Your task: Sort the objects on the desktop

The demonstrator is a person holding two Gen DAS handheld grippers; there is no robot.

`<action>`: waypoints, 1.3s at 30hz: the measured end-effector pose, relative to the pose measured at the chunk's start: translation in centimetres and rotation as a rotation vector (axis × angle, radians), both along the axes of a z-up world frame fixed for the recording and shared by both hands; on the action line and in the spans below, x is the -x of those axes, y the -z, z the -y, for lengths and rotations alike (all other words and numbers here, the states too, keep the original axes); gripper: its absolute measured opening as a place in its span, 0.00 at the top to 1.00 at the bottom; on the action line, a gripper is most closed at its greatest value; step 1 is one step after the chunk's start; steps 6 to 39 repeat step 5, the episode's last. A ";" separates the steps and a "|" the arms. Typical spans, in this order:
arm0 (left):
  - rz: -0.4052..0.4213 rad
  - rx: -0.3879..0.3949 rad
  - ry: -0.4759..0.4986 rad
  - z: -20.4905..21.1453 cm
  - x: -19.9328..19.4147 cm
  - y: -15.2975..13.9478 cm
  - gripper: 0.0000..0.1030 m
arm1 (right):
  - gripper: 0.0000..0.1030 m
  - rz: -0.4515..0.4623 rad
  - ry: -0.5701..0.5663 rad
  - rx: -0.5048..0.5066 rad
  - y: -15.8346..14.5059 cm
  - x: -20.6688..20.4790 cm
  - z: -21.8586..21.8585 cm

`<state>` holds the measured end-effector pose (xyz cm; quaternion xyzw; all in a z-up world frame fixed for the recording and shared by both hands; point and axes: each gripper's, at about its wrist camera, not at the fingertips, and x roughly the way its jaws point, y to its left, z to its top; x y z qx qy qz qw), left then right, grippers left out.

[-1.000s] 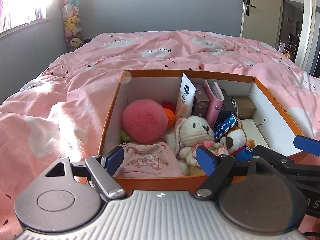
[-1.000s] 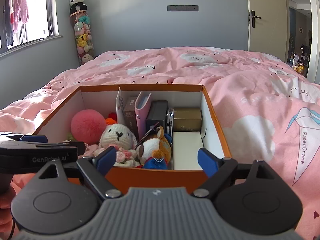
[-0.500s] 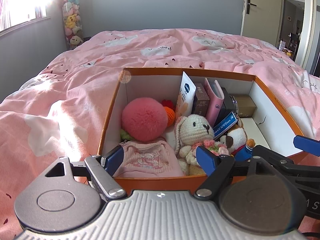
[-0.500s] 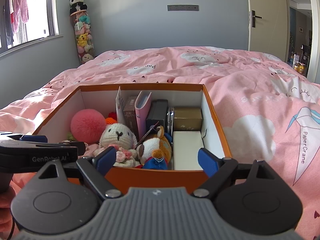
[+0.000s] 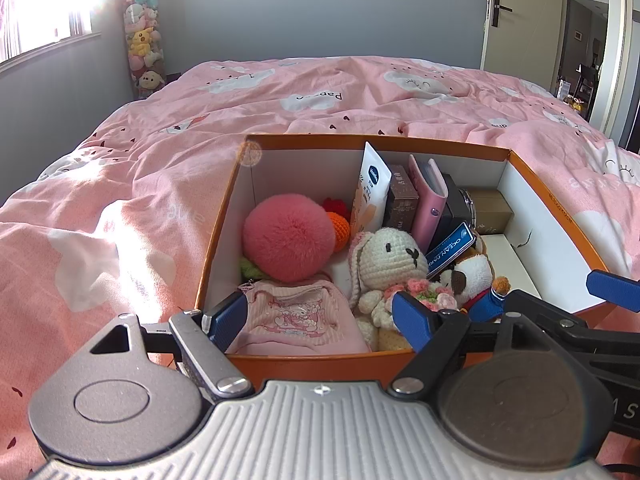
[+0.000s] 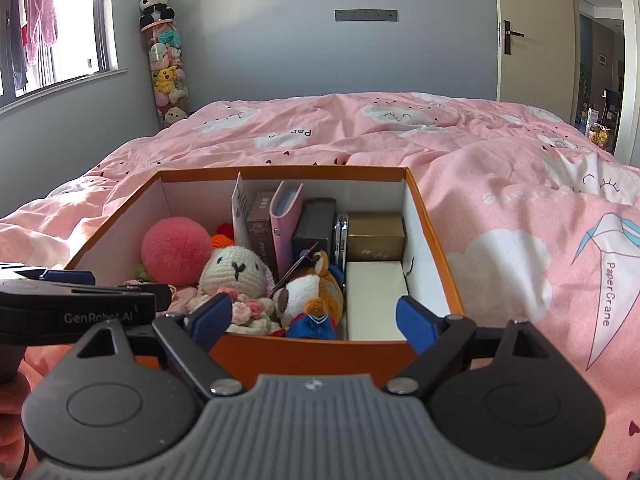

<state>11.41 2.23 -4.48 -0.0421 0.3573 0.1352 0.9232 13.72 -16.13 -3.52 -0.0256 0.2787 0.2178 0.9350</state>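
Nothing is shifting since earlier: left gripper point(image 5: 320, 318) and right gripper point(image 6: 314, 322) are hovering released, empty, before the orange box point(image 6: 312, 354); withdraw level, avoiding the rim.

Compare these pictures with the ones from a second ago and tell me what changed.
Nothing visibly changed. The left claw and right claw both hang open and empty at the near edge of the orange box, and the pink pompom, crochet bunny and the rest of the contents lie as before.
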 end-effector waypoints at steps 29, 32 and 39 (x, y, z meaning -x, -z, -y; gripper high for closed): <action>0.000 0.000 0.000 0.0 0.0 0.0 0.09 | 0.13 0.000 0.000 0.000 0.0 0.0 0.0; 0.000 0.000 0.000 0.0 0.0 0.0 0.09 | 0.13 0.000 0.000 0.000 0.0 0.0 0.0; 0.000 0.000 0.000 0.0 0.0 0.0 0.09 | 0.13 0.000 0.000 0.000 0.0 0.0 0.0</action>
